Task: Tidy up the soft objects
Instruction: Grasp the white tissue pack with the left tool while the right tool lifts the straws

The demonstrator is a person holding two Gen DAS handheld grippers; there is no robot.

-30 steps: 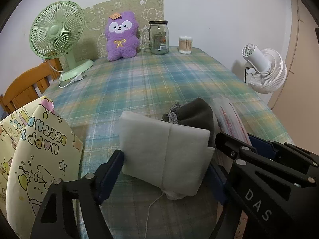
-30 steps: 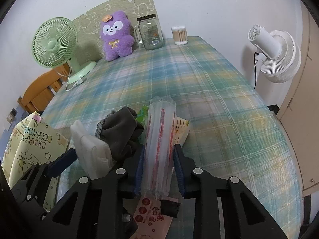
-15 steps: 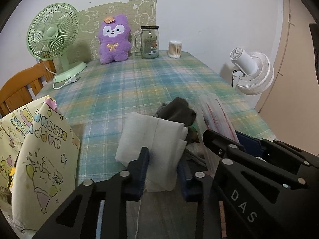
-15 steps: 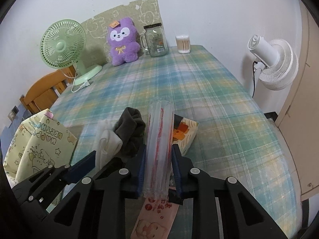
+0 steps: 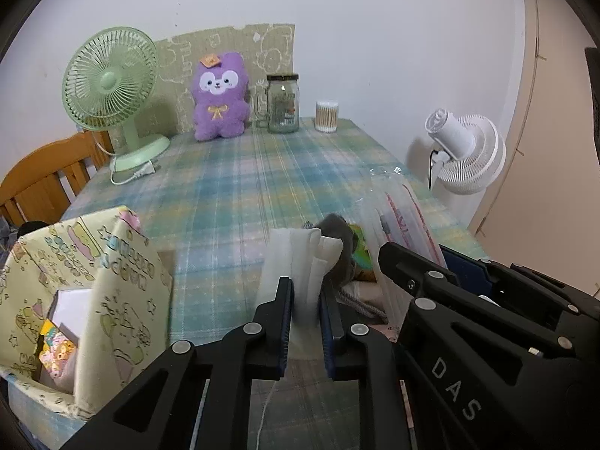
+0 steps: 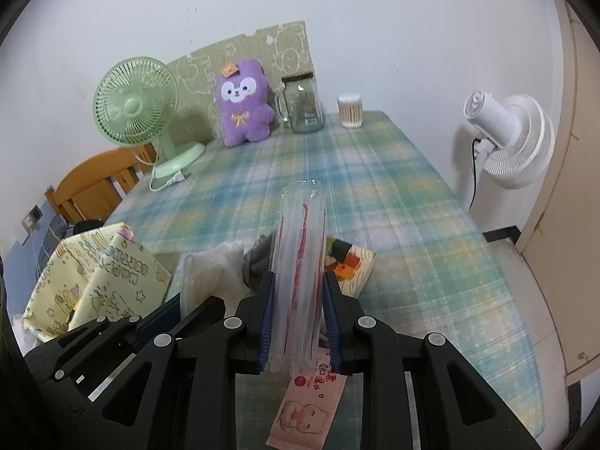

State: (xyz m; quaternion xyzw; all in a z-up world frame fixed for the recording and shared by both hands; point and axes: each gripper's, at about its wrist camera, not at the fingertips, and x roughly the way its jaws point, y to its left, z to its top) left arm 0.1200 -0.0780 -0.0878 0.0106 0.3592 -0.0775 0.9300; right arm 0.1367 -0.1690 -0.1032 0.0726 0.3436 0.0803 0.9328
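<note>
My left gripper [image 5: 305, 300] is shut on a folded white cloth pack [image 5: 300, 262] and holds it raised above the near table edge. My right gripper [image 6: 298, 292] is shut on a clear plastic pack with red print [image 6: 300, 232], also raised; it shows in the left wrist view [image 5: 401, 217]. A grey cloth item [image 5: 339, 232] lies between the two, beside small colourful packets [image 6: 350, 266]. An open "Happy Birthday" paper bag [image 5: 93, 262] stands at the left with items inside. A pink packet [image 6: 307, 408] lies under my right gripper.
At the table's far end stand a green desk fan [image 5: 112, 93], a purple plush toy [image 5: 219, 97], a glass jar [image 5: 283, 103] and a cotton swab box [image 5: 326, 116]. A white fan [image 5: 465, 150] stands off the right edge. A wooden chair [image 5: 41, 183] is at left.
My left gripper closed on the white cloth pack, squeezing it narrow, and lifted it. My right gripper rose with the clear pack. Both views pulled back and up from the table.
</note>
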